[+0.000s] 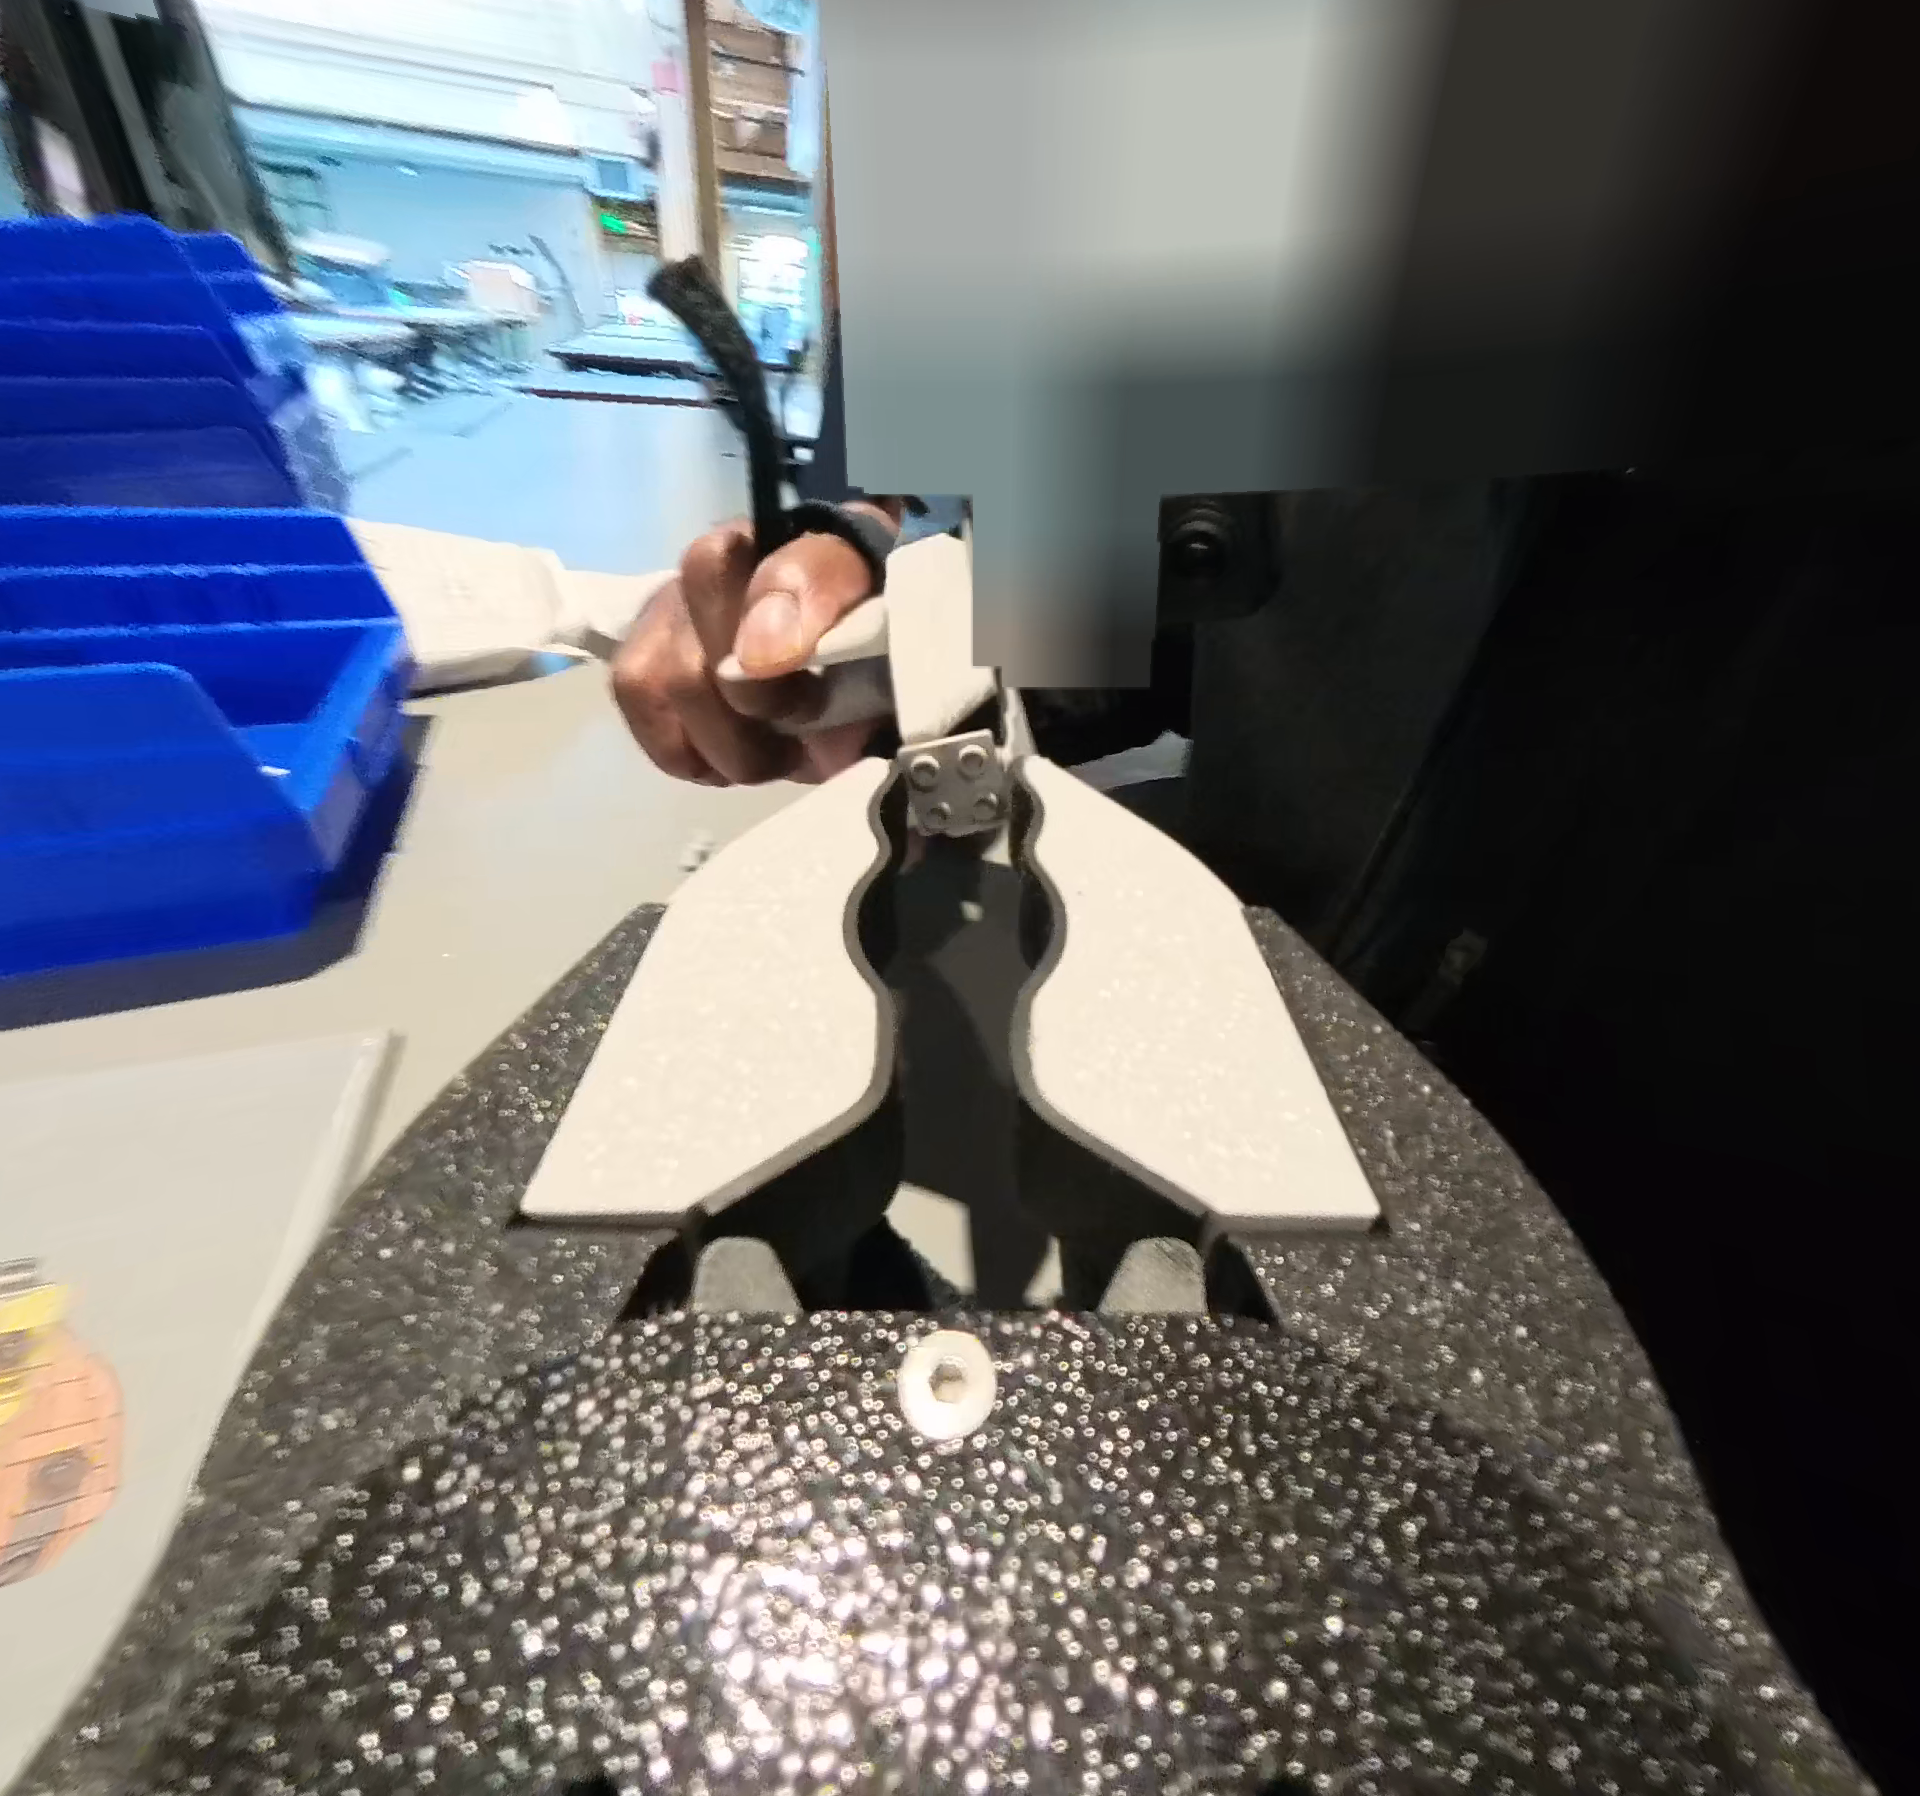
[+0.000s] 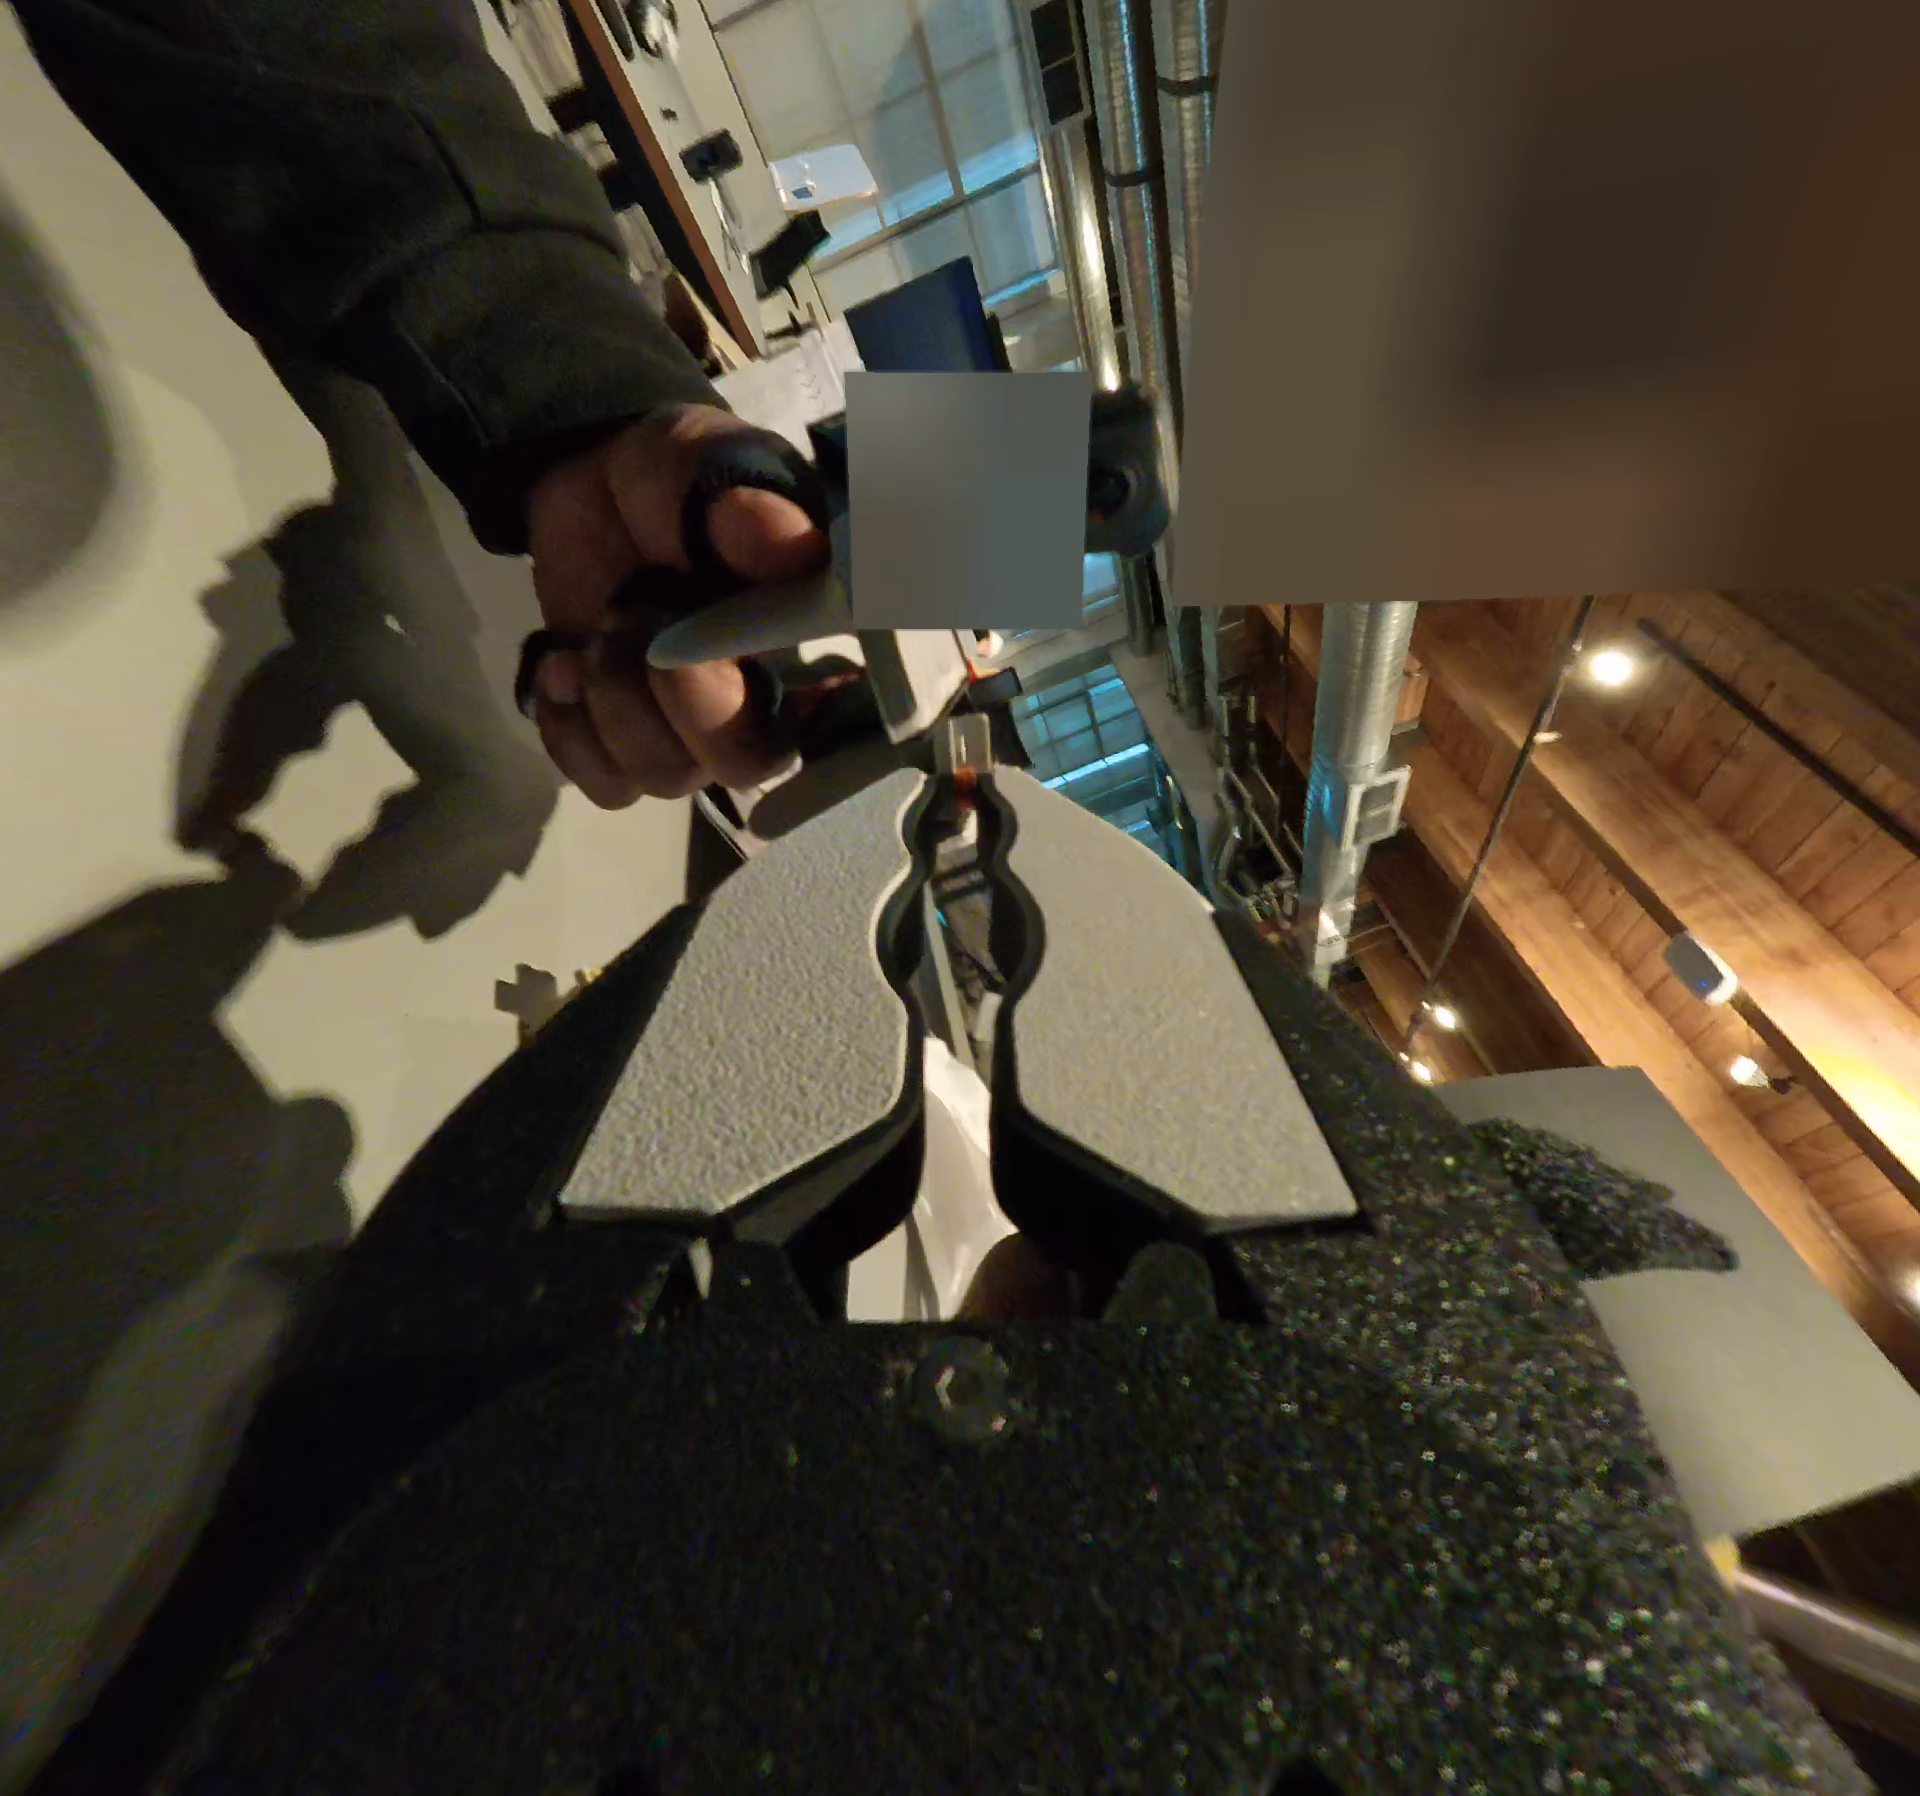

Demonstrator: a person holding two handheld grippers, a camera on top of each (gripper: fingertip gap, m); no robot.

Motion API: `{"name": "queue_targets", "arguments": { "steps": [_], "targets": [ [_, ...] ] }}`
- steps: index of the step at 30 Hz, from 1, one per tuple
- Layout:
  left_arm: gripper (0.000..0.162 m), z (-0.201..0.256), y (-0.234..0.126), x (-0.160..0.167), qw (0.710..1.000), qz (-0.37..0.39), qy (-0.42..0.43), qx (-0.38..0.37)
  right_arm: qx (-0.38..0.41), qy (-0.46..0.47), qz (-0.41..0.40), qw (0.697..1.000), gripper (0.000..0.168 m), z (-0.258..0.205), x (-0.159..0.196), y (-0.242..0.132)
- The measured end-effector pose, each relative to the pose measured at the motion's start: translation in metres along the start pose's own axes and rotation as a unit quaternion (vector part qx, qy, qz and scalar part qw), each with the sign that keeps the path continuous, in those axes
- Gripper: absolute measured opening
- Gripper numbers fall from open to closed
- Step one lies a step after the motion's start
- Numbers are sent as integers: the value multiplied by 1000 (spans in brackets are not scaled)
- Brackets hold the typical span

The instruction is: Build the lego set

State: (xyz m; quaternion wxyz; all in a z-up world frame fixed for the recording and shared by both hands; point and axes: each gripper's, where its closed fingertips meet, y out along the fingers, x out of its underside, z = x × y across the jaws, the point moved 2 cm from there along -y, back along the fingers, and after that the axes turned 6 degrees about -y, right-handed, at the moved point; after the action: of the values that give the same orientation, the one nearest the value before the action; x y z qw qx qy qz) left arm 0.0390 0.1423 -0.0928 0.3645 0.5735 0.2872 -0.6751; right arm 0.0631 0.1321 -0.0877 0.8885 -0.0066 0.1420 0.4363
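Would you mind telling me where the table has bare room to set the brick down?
Bare grey table lies between the blue bins and the left gripper. It is crowded at the fingertips, where the grey brick, a hand and the right gripper meet.

Your right gripper (image 2: 958, 790) is clamped on a small grey lego piece (image 2: 966, 740); your other hand (image 2: 665, 624) sits just beyond-left.
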Motion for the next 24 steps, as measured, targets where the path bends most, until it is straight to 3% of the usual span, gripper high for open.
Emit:
{"name": "queue_targets", "arguments": {
  "steps": [7,12,24],
  "targets": [
    [17,-9,-4,1,999,-1,13,-38,4,-12,-27,1000,18,-1,7,2],
    [17,-9,-2,4,999,-12,-2,-36,-2,-16,-28,999,7,-5,7,3],
    [19,-8,-2,7,999,-23,-11,-31,-28,3,-28,999,6,-6,7,2]
  ]
}}
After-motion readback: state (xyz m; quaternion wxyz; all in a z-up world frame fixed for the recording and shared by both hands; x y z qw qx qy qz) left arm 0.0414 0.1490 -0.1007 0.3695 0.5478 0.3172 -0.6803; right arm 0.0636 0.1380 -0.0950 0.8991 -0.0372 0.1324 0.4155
